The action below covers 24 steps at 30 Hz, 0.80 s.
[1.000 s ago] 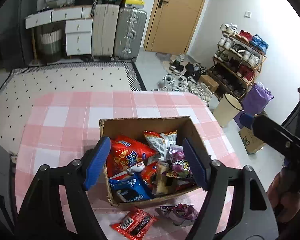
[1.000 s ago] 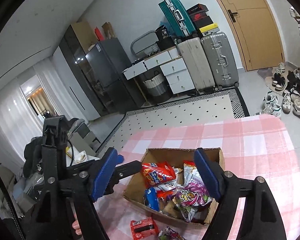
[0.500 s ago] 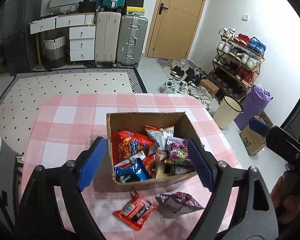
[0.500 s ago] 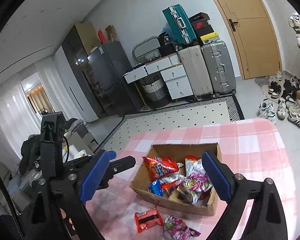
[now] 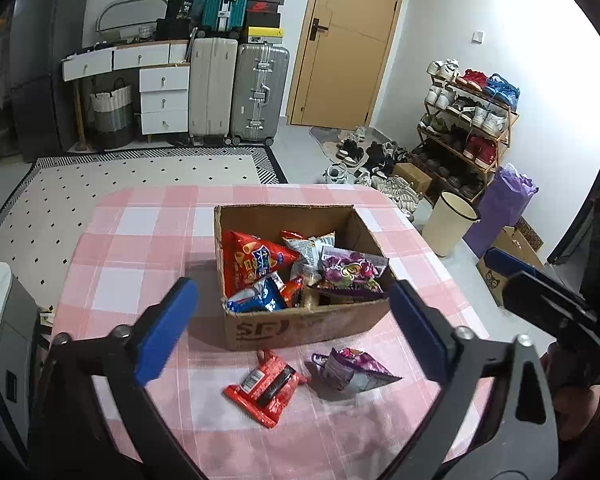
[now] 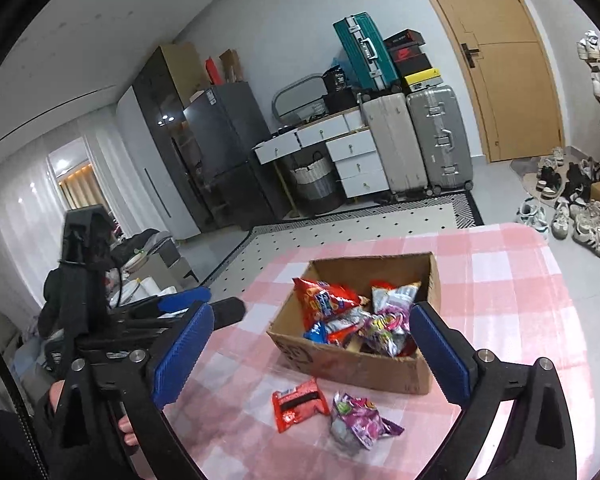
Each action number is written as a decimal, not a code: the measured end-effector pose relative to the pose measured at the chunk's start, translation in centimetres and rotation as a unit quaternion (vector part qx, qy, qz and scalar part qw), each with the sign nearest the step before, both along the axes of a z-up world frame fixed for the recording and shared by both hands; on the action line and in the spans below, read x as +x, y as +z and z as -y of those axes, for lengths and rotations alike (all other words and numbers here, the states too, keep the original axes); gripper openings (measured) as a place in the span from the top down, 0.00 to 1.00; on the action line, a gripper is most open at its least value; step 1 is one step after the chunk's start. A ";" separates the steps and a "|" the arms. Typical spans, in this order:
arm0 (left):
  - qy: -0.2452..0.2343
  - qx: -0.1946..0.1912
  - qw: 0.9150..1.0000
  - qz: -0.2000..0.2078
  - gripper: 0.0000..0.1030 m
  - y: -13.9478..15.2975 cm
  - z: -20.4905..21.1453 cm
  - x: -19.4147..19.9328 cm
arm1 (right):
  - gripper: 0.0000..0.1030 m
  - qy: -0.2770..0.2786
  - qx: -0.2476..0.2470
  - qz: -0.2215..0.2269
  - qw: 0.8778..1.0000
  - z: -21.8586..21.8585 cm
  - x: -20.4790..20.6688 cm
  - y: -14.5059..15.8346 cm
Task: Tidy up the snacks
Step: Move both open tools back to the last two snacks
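Note:
A brown cardboard box [image 5: 300,326] [image 6: 360,372] full of snack bags stands on the pink checked tablecloth [image 5: 140,248] [image 6: 512,300]. In front of it lie a red snack packet [image 5: 266,386] [image 6: 300,402] and a purple snack bag [image 5: 352,368] [image 6: 360,424]. My left gripper [image 5: 294,330] is open and empty, held above the table short of the two loose packets. My right gripper [image 6: 312,354] is open and empty, also above and behind them. Each gripper shows at the edge of the other's view.
Beyond the table are a patterned rug [image 5: 140,172], suitcases [image 5: 236,92], white drawers [image 5: 164,96], a door [image 5: 340,40], a shoe rack [image 5: 464,124], a cream bin [image 5: 450,222] and loose shoes on the floor. A dark fridge [image 6: 224,152] stands at the left.
Both grippers have pulled back and up from the box. The box now sits farther away, and the two loose packets in front of it show fully.

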State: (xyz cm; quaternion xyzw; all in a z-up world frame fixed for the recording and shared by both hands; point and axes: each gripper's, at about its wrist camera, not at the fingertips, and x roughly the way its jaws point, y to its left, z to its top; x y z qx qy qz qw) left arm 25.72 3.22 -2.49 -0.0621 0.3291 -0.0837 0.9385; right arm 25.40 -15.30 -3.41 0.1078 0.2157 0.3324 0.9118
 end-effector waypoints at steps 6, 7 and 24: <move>0.008 0.001 1.000 0.007 0.02 -0.2 0.2 -2.4 | 0.03 -0.003 -0.008 0.003 1.000 0.1 -1.7 -1.0; 0.008 -0.001 1.000 0.005 0.02 -0.3 0.2 -2.6 | 0.03 -0.004 -0.008 0.003 1.000 0.2 -2.0 -1.2; 0.036 -0.002 0.999 -0.030 0.01 -5.2 1.0 -6.9 | 0.02 -0.034 -0.036 -0.029 0.998 1.0 -4.8 -6.2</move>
